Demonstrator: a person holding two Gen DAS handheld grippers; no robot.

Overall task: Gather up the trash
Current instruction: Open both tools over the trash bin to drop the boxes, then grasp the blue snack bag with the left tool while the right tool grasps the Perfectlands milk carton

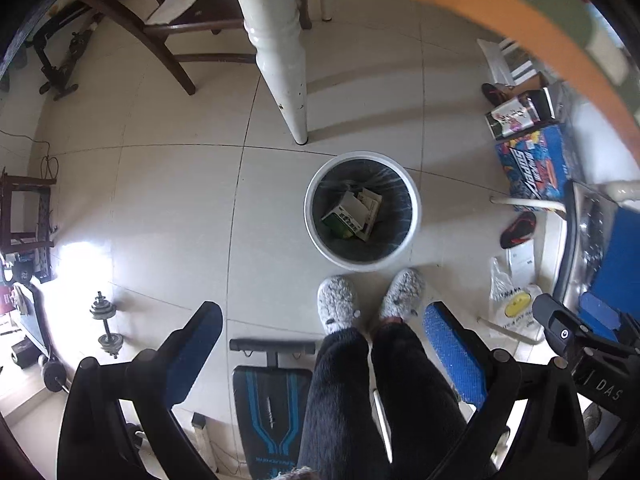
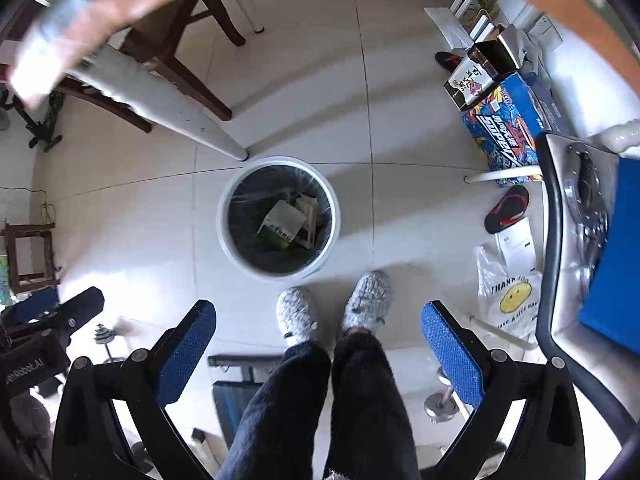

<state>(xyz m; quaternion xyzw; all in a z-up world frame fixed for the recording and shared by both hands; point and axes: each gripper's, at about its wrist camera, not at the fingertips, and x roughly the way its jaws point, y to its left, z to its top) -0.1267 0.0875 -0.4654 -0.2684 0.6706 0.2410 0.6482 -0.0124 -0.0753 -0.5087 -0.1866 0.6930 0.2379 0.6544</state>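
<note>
Trash bin [image 1: 362, 211]: white, dark-lined, on the floor [image 1: 168, 200] at frame centre, just beyond the person's slippers [image 1: 337, 303]; cartons [image 1: 352, 214] already lie inside.
Left gripper [image 1: 322, 320]: fingers spread wide, holding nothing; bin lies straight ahead and below.
Right gripper [image 2: 318, 320]: fingers equally wide, empty; bin sits ahead, slightly toward frame left.
Nearer hand: cannot tell; both hover well above.
Loose trash candidate: smiley plastic bag [image 2: 510, 302], lower right, nearer the right gripper by my judgement.
</note>
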